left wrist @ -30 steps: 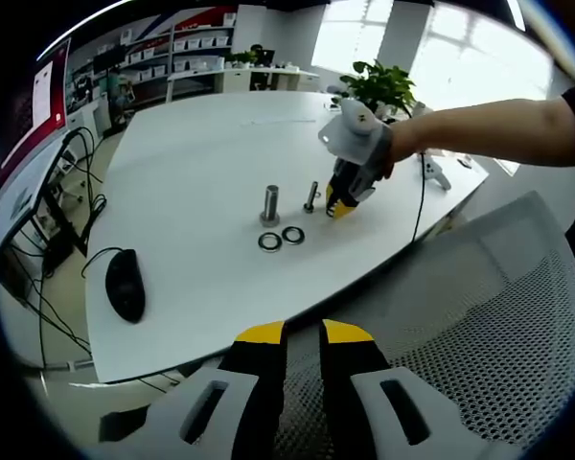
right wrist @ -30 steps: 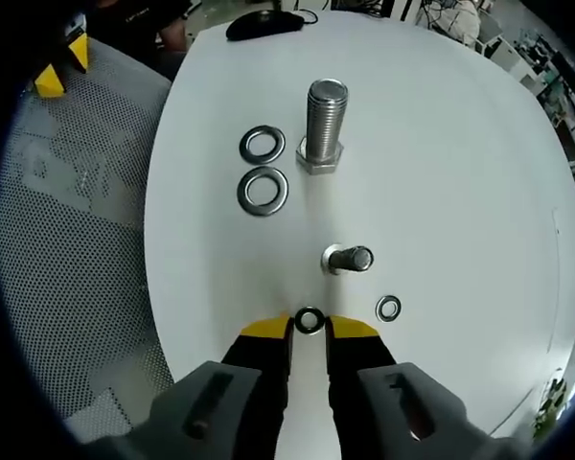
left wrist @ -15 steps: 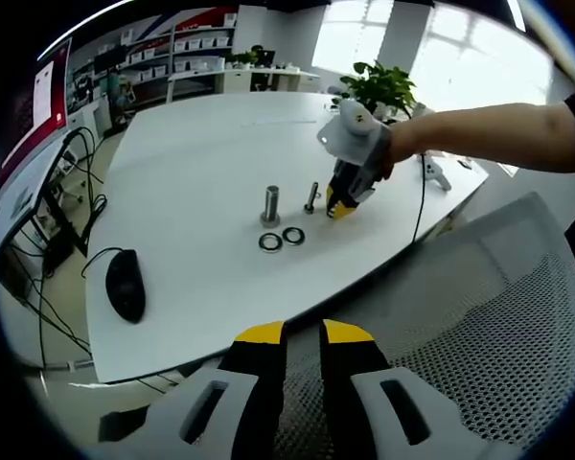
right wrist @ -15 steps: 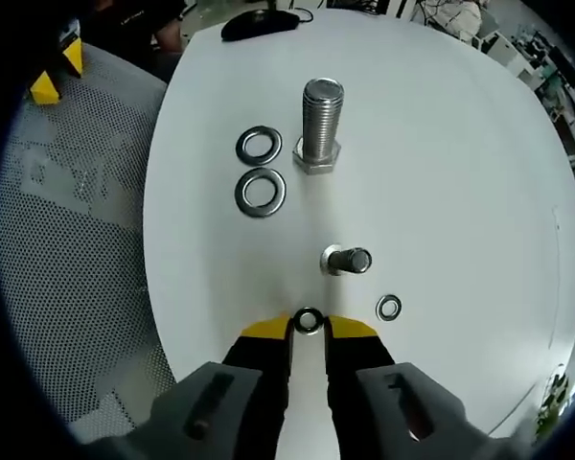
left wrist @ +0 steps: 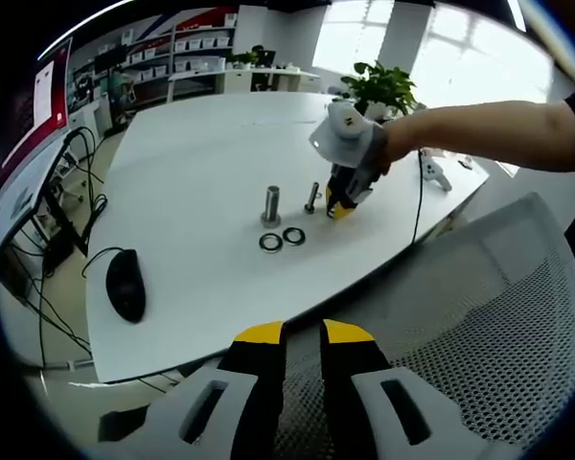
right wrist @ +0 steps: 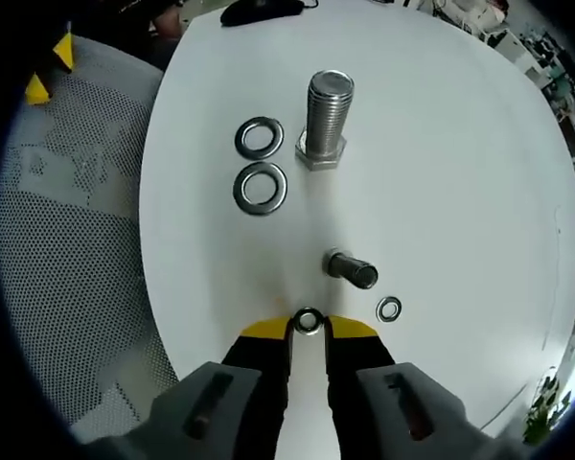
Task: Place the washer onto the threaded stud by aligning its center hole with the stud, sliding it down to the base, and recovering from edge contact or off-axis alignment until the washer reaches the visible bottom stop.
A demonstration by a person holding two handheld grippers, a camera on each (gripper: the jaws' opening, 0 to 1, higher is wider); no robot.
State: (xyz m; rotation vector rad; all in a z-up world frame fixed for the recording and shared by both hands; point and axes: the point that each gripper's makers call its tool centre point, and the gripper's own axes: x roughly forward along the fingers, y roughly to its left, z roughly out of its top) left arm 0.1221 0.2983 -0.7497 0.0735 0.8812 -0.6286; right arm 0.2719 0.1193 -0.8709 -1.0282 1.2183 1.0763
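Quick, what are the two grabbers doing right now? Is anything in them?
Left gripper: jaws nearly together, holding nothing, over the grey mesh chair.
Right gripper: shut on a small silver metal washer.

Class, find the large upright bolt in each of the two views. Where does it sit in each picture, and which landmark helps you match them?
Left gripper view: large bolt stands mid-table, just above centre.
Right gripper view: large bolt stands near the top, centre.
Shared landmark: two large washers lying beside it.
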